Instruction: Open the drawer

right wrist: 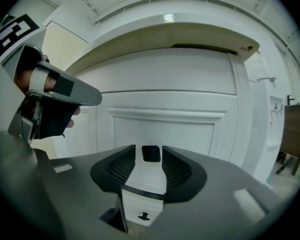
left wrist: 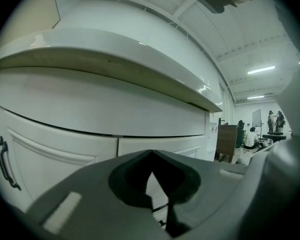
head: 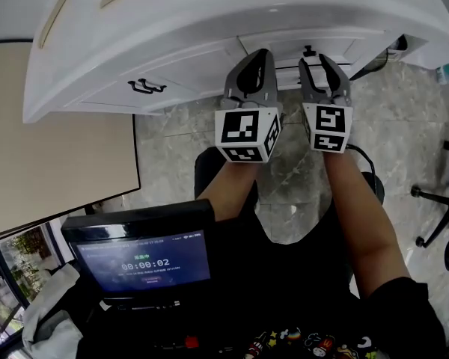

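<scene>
Countertop (head: 232,13) overhangs drawer (right wrist: 165,129); left hand-held gripper (head: 262,52) pinched empty, right hand-held gripper (head: 314,60) spread empty.

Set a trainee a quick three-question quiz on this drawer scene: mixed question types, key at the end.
1. True or false: the right gripper has its jaws standing apart, pressing on nothing.
2. Multiple choice: in the head view, the curved black handle on the white cabinet front sits A) left of both grippers, B) between them, C) right of both.
3. Fill the gap: in its own view, the jaw tips of the left gripper are ____ (together or apart).

Key: 1 true; 2 A; 3 together.
</scene>
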A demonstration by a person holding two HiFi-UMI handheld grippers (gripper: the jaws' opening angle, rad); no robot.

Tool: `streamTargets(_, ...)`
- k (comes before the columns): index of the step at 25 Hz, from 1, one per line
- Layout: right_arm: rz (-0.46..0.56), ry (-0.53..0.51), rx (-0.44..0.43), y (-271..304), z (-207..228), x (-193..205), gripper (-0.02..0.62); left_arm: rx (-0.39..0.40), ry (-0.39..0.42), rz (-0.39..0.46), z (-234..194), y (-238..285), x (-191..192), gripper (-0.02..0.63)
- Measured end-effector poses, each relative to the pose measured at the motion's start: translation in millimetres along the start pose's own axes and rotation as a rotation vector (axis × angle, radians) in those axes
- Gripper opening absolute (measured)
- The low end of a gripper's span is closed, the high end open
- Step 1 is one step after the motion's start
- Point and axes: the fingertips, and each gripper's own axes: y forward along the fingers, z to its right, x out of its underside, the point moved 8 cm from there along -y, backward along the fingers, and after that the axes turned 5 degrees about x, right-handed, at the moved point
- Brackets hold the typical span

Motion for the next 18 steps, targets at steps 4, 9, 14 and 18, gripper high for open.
streamTargets(4,0.005,0.0,0.005,7,-2,5,0.181,0.005,-0.004,-0.004,-3,3,10,0.002)
streamTargets(9,0.011,-0.004,0.02,15,-3,6,0.167,0.0,-0.008,-0.006,-8,6,18,0.002)
streamTargets(14,0.017,-0.02,0.048,21,-2,8,0.149,0.003,-0.002,-0.007,-12,6,25,0.002)
streamTargets(18,0.02,-0.001,0.047,22,-2,9,0.147,-0.003,-0.009,-0.009,-15,4,29,0.002)
